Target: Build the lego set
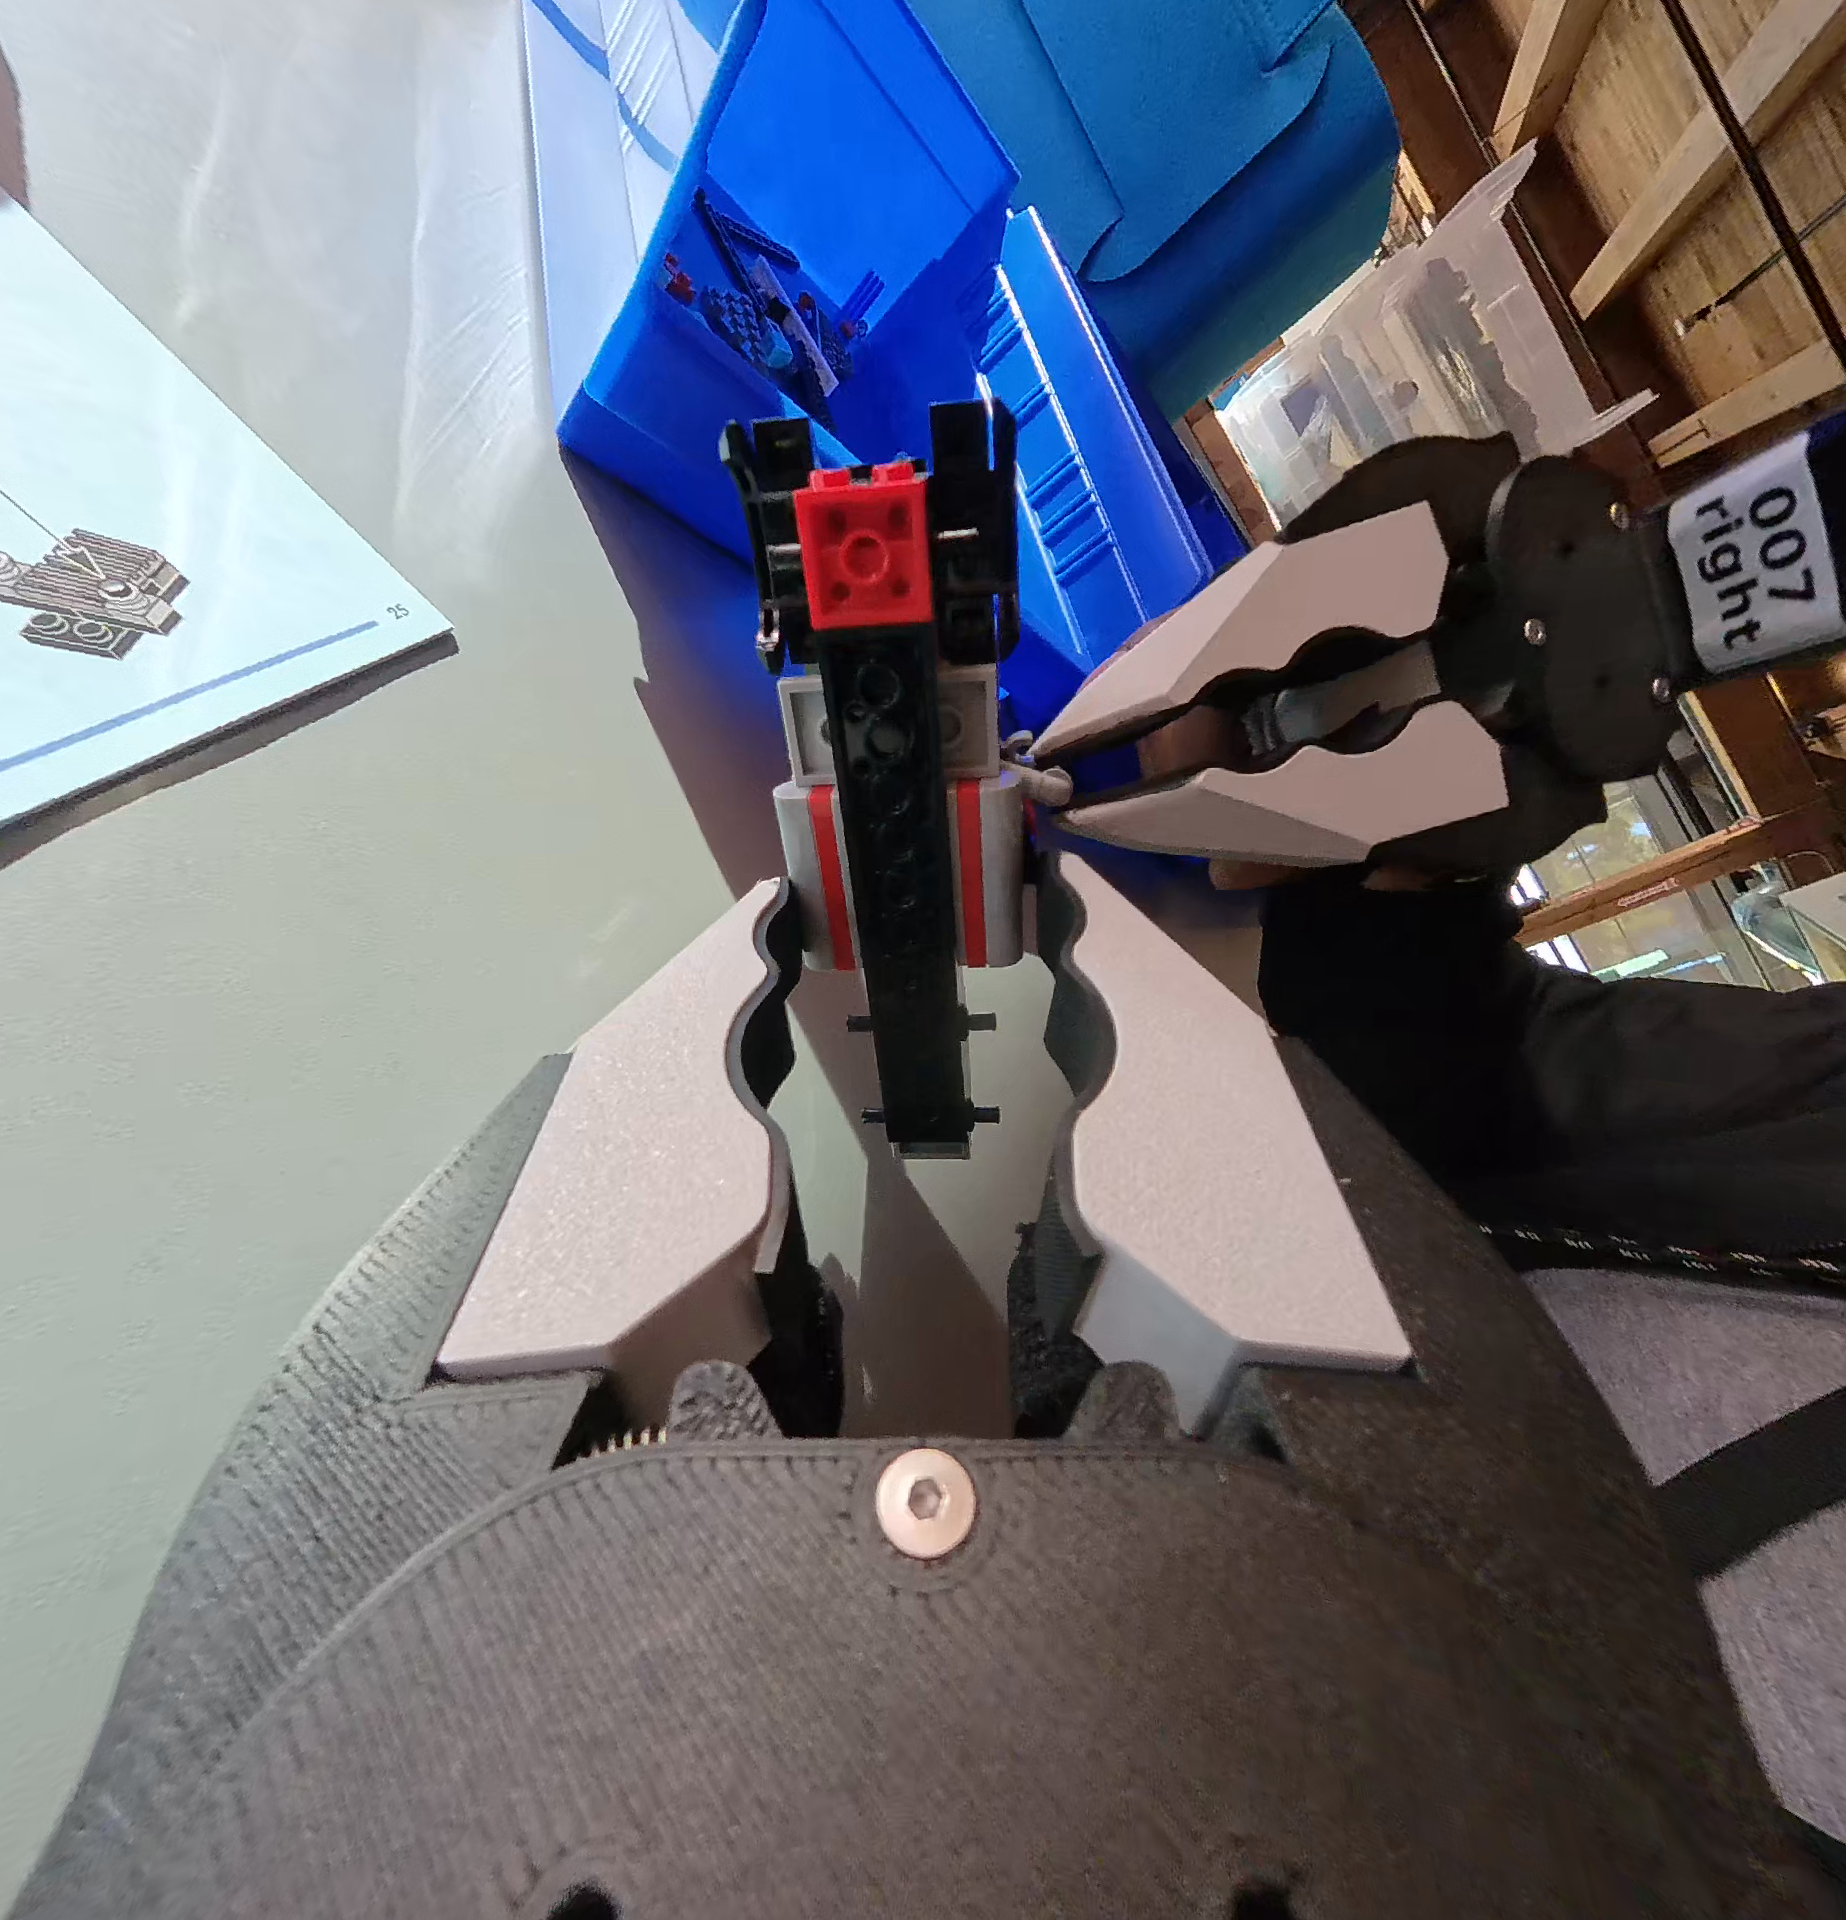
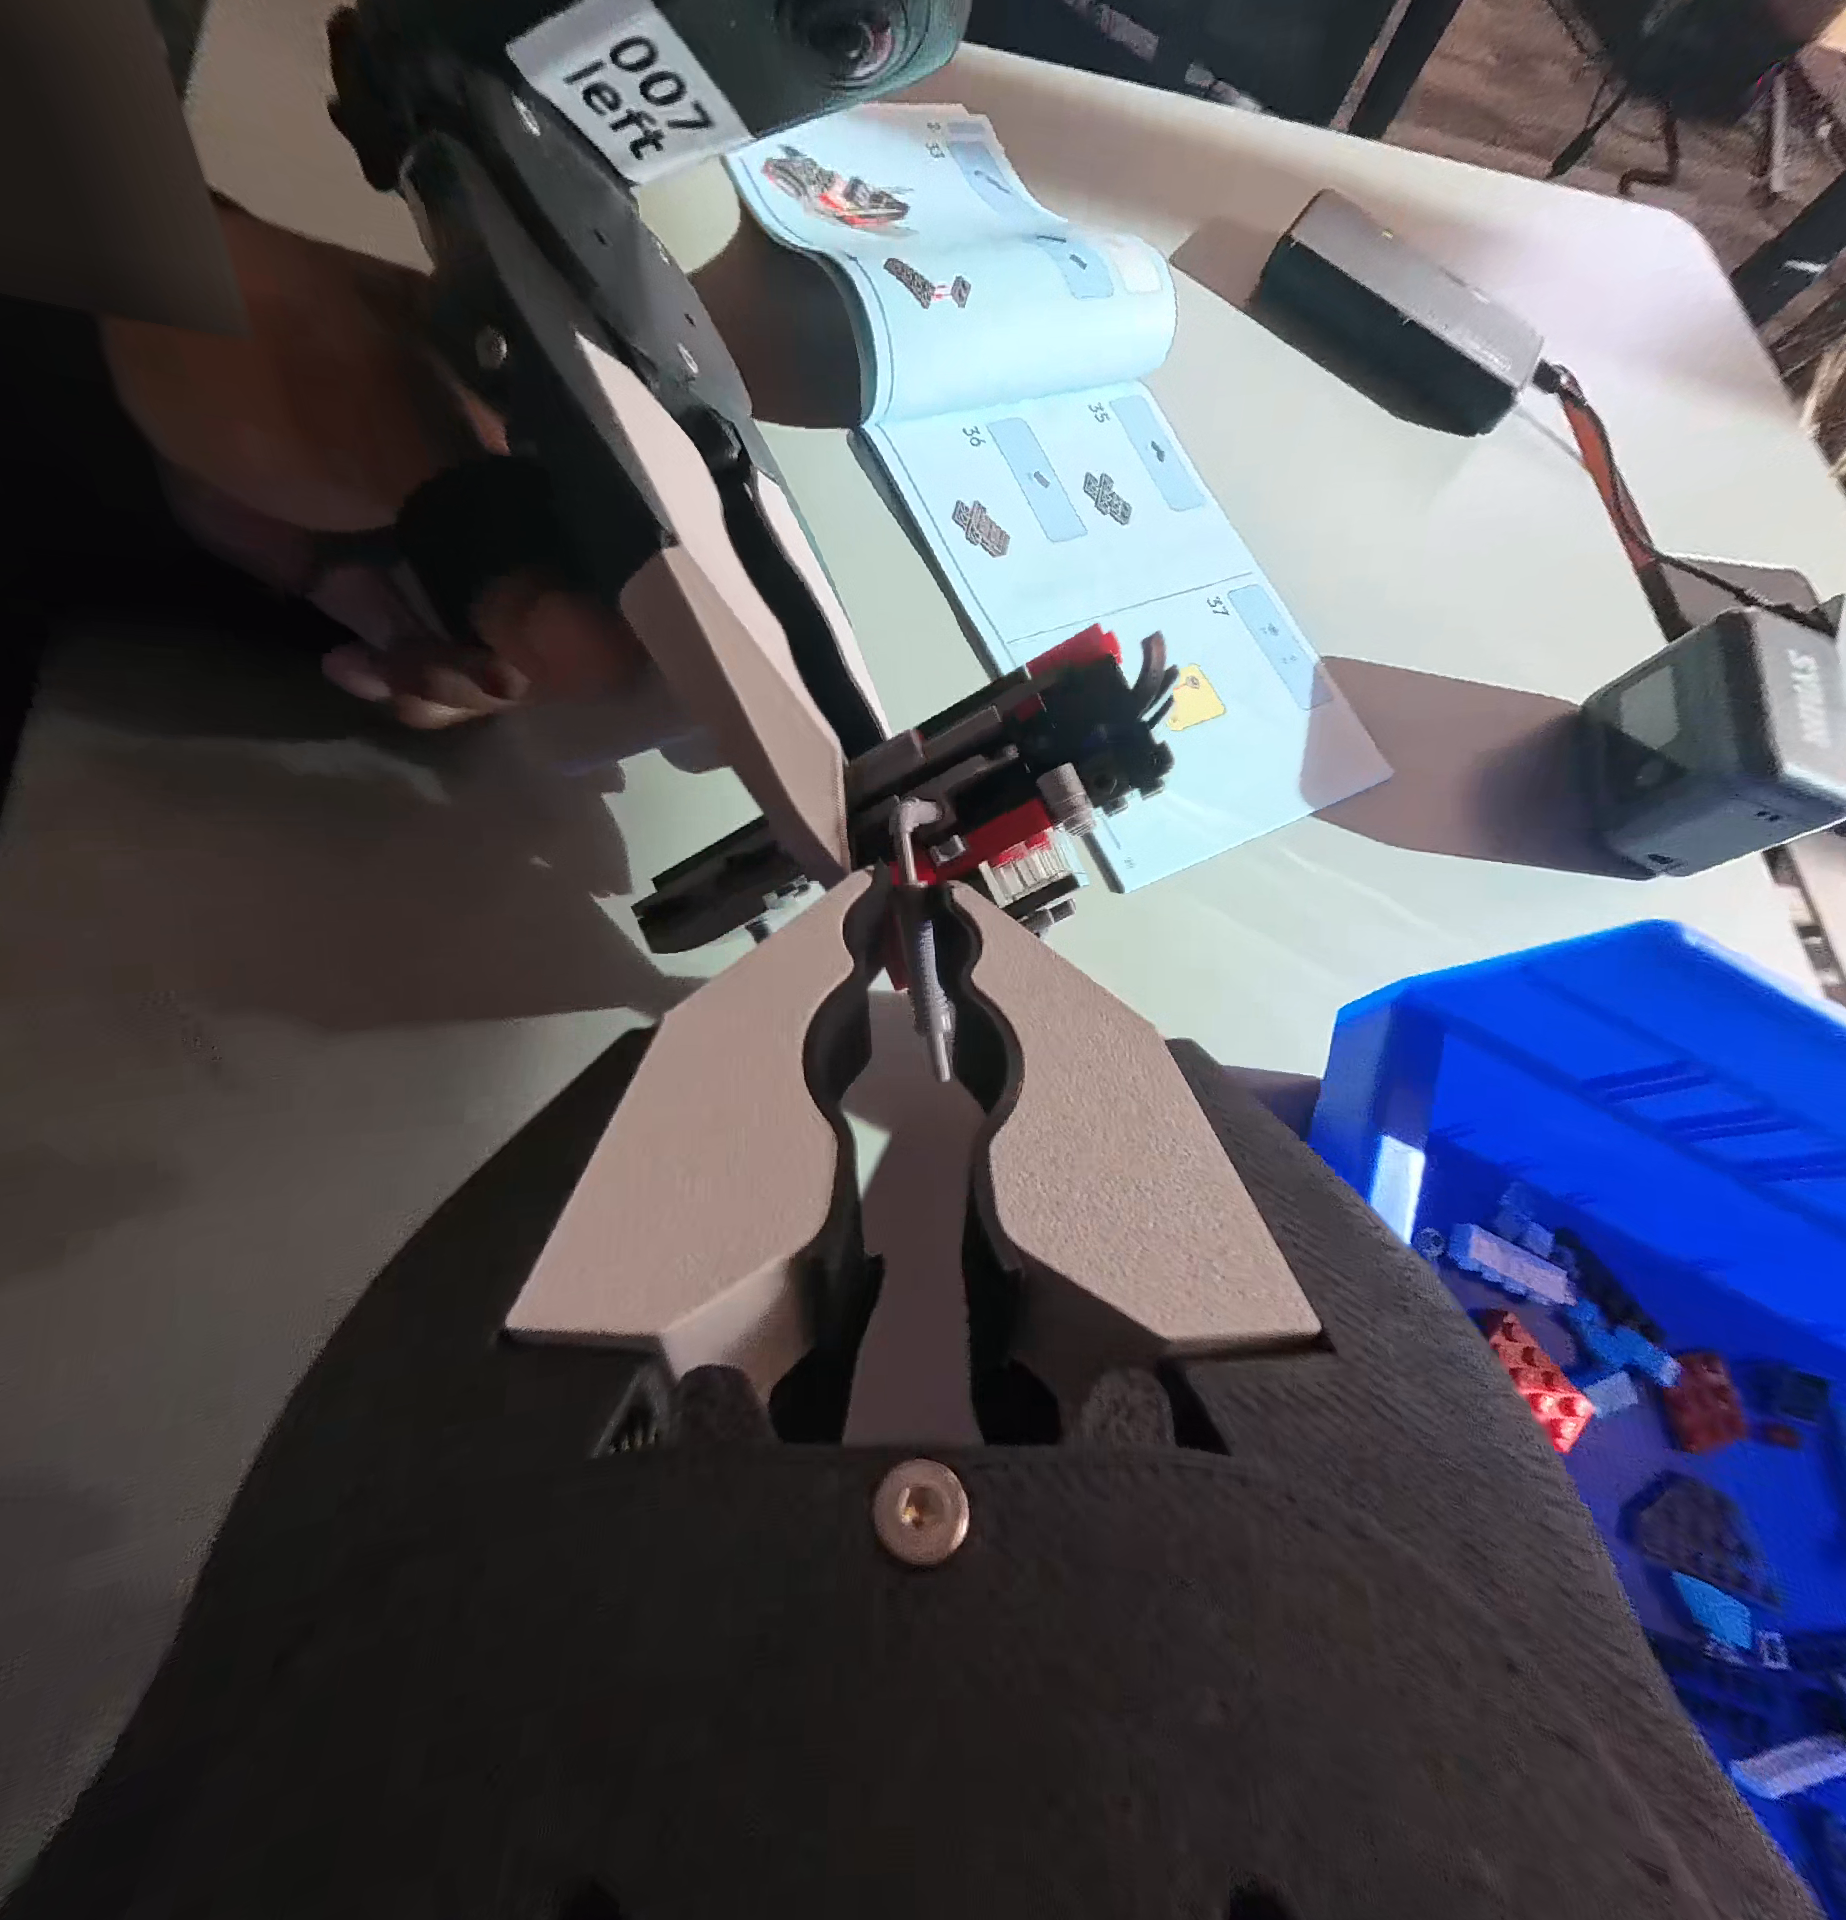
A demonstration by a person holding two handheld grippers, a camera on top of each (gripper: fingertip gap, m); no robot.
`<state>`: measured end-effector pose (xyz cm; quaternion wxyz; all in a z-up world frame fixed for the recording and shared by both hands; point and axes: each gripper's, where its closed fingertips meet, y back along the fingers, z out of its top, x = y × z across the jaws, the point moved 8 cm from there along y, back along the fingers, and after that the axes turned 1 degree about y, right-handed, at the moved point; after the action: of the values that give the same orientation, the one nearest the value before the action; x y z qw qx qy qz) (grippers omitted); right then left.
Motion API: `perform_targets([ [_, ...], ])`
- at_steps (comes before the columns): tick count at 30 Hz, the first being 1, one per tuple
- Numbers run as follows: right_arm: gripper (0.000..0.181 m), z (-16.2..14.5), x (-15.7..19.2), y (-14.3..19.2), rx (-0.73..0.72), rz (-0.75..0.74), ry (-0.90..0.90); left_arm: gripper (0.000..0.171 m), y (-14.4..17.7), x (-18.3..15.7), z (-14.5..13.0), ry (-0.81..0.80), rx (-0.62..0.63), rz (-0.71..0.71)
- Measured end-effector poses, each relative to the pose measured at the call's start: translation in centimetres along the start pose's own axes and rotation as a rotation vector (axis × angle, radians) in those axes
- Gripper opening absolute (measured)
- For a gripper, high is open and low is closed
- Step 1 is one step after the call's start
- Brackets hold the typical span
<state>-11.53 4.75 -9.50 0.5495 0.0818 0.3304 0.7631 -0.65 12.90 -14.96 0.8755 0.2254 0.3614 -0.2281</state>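
The left gripper (image 1: pixel 914 904) holds the lego model (image 1: pixel 888 748) above the table (image 1: pixel 275 1039); its jaws are closed only as far as the grey and red body of the model, which sits clamped between the tips. The right gripper (image 2: pixel 911 883) comes to the side of the model. Its jaws are narrow and pinch a thin grey bar piece (image 2: pixel 924 956), whose hooked end touches the model. An instruction booklet (image 2: pixel 1095 520) lies open behind, and a blue bin (image 2: pixel 1625 1091) with loose bricks stands near.
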Motion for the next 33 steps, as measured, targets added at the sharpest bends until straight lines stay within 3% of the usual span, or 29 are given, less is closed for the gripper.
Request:
perform_targets([
  [16,0.008,0.00,0.62,-0.08,-0.111,-0.155,0.169,0.047,0.00,-0.01,0.00,-0.002,0.000,-0.003],
  [33,0.007,-0.26,0.68,-0.49,-0.060,-0.162,0.372,0.046,-0.12,-0.05,-0.08,-0.005,0.011,-0.001],
])
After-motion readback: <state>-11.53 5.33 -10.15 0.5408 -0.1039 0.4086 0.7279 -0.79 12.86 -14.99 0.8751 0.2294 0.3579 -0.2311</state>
